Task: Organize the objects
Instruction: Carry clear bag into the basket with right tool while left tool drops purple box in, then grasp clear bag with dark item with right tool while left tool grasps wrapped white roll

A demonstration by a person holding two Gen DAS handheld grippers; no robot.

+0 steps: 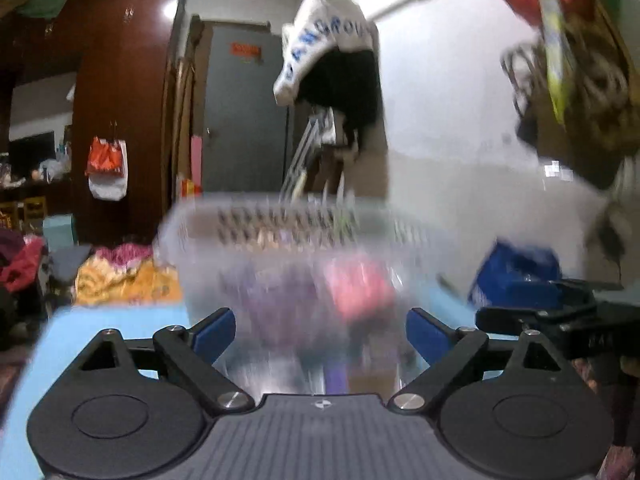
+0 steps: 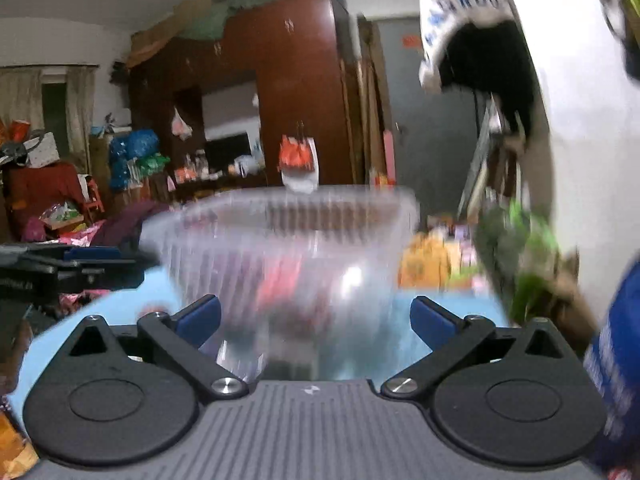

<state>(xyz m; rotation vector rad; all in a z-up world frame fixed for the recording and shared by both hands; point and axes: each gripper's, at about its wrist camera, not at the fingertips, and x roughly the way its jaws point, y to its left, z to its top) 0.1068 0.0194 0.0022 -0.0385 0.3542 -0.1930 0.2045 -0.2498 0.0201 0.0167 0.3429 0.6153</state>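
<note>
A see-through plastic basket (image 1: 288,240) stands on a light blue surface (image 1: 120,320), blurred, with a pink thing (image 1: 360,288) and a purple thing (image 1: 280,300) inside. My left gripper (image 1: 320,332) is open just in front of it, its blue pads wide apart and clear of the basket's lower wall. In the right wrist view the same basket (image 2: 280,232) fills the middle. My right gripper (image 2: 316,320) is open too, with nothing pressed between its pads. Each gripper shows in the other's view: the right gripper (image 1: 520,304) at the right, the left gripper (image 2: 120,264) at the left.
A blue packet (image 1: 516,276) lies right of the basket, and a green leafy bundle (image 2: 520,256) hangs close by. A brown wardrobe (image 1: 124,100), a grey door (image 1: 244,112) and a hanging white bag (image 1: 324,40) stand behind. Heaped yellow cloth (image 1: 124,280) lies left.
</note>
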